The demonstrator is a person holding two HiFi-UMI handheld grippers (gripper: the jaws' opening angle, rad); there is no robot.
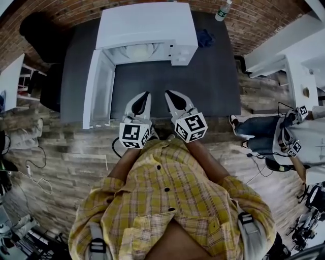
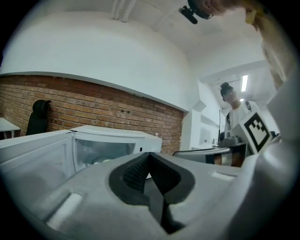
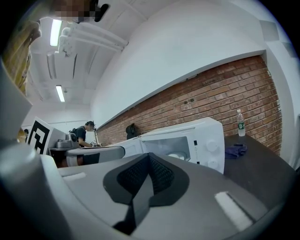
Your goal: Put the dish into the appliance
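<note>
The dark table (image 1: 213, 76) had a wide bare stretch in front of the white microwave (image 1: 147, 23), which stood at its back edge against the brick wall (image 1: 254, 20). The microwave's door (image 1: 99, 89) was swung fully open along the table's left side and reached nearly to the front edge, closing off that side. The way straight into the cavity and the table's right half were unobstructed. The left gripper (image 1: 146, 95) and the right gripper (image 1: 168, 93) hung side by side just over the front edge, pointing at the opening. Each gripper's own view showed its jaws pressed together with nothing between them. A blue cloth (image 1: 205, 37) lay just right of the microwave, and a bottle (image 1: 222, 11) stood at the back right corner, both clear of the opening. Another person (image 1: 284, 134) stood off the table's right end, well apart. Inside the lit cavity sat the pale dish (image 1: 139, 51), touched by neither gripper.
</note>
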